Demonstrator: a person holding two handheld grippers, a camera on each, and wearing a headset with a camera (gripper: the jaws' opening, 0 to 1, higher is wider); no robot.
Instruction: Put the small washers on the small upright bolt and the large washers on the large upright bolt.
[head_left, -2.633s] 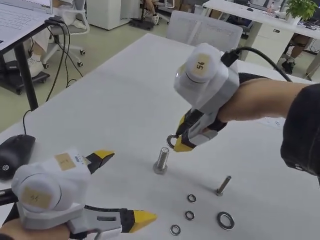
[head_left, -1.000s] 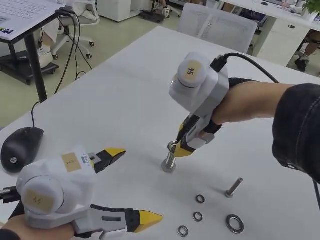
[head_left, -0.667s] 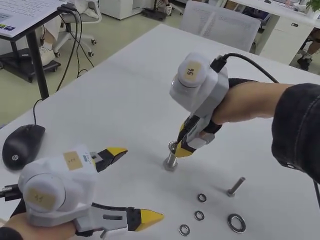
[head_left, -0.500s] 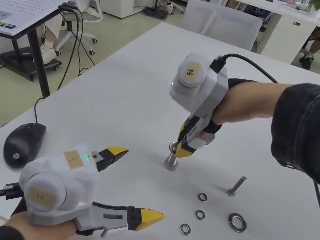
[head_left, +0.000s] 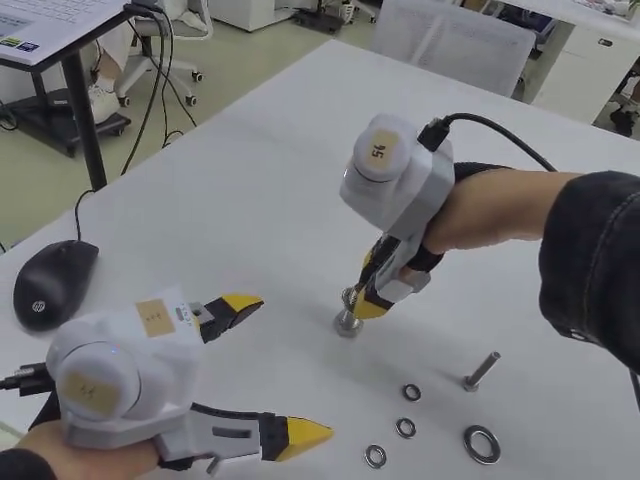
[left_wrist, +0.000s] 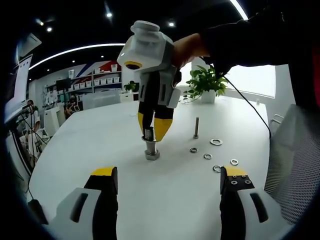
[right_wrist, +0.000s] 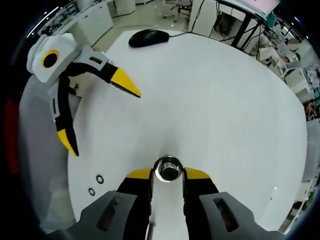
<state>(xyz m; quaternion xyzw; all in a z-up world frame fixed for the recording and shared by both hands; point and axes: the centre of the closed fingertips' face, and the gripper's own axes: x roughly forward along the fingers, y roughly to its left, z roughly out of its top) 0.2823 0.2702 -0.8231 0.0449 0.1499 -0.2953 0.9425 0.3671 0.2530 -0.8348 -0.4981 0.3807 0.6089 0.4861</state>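
Observation:
My right gripper (head_left: 366, 302) is shut on a large washer (right_wrist: 168, 168) and holds it at the top of the large upright bolt (head_left: 348, 321); the ring sits around the bolt's tip between the yellow-tipped jaws. My left gripper (head_left: 278, 368) hangs open and empty at the near left. The small upright bolt (head_left: 482, 370) stands to the right. Three small washers (head_left: 405, 427) and another large washer (head_left: 481, 444) lie flat near it. In the left gripper view the right gripper (left_wrist: 153, 128) stands over the large bolt (left_wrist: 152, 150), and the small bolt (left_wrist: 196, 127) is behind it.
A black mouse (head_left: 55, 283) lies at the table's left edge. A grey chair (head_left: 455, 45) stands behind the far edge. The right gripper's cable (head_left: 500, 135) arcs over the hand. A sleeve (head_left: 595, 260) fills the right side.
My right gripper has come down with the large washer, from above and beside the large bolt to the bolt's top. The left gripper stays open in place.

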